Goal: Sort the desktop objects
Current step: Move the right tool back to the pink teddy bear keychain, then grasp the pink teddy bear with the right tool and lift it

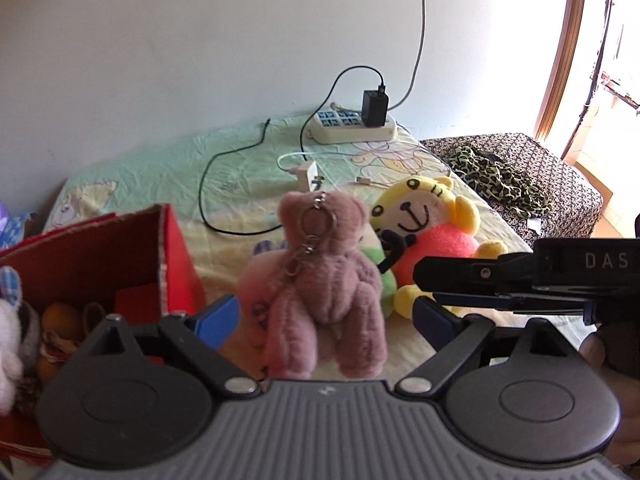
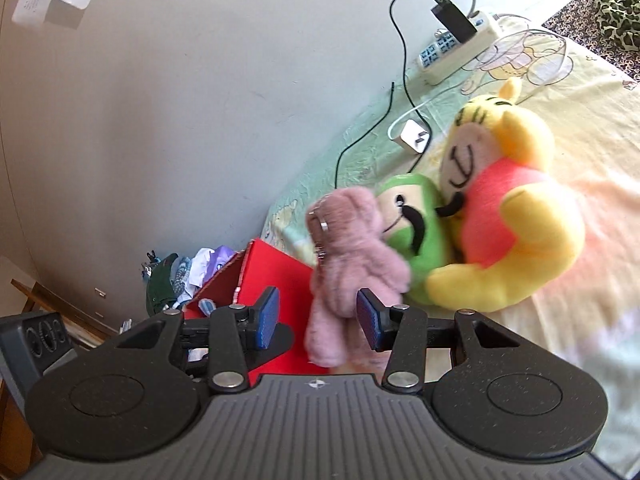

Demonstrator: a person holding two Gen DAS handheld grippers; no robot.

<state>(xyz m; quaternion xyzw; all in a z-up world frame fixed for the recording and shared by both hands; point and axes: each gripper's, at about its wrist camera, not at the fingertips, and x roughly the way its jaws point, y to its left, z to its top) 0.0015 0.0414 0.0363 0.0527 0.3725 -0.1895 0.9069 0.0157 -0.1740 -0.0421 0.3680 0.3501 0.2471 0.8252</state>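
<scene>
- Pink teddy bear [image 1: 328, 280] with a metal keyring [image 1: 318, 220] on its head sits at the centre of my left wrist view, between the spread blue pads [image 1: 218, 320] of the left gripper [image 1: 326, 320]; I see gaps on both sides, so the pads are not touching it.
- At the left of that view I have a red cardboard box [image 1: 176, 256], open at the top. Inside it I make out a white fluffy toy [image 1: 8, 352] with a blue checked ear and some orange and brown items too blurred to name.
- My right gripper [image 2: 318, 318] shows in its own view with its pads also apart, the bear's [image 2: 352, 272] legs hanging between them; whether the right pad [image 2: 370, 320] touches the bear I cannot tell. From the left wrist view the same gripper reaches in from the right edge as a black bar.
- Behind the bear lies a green plush [image 2: 416, 224] with a moustache, and right of it a yellow plush [image 1: 432, 232] in a pink-red top.
- Everything rests on a pale green and yellow cartoon sheet [image 1: 160, 172]. In the upper middle I see a white power strip [image 1: 352, 128] with a black charger [image 1: 375, 108] plugged in, against a plain white wall [image 1: 200, 40].
- At the far right, a dark patterned cover [image 1: 560, 176] lies under a bright window.
</scene>
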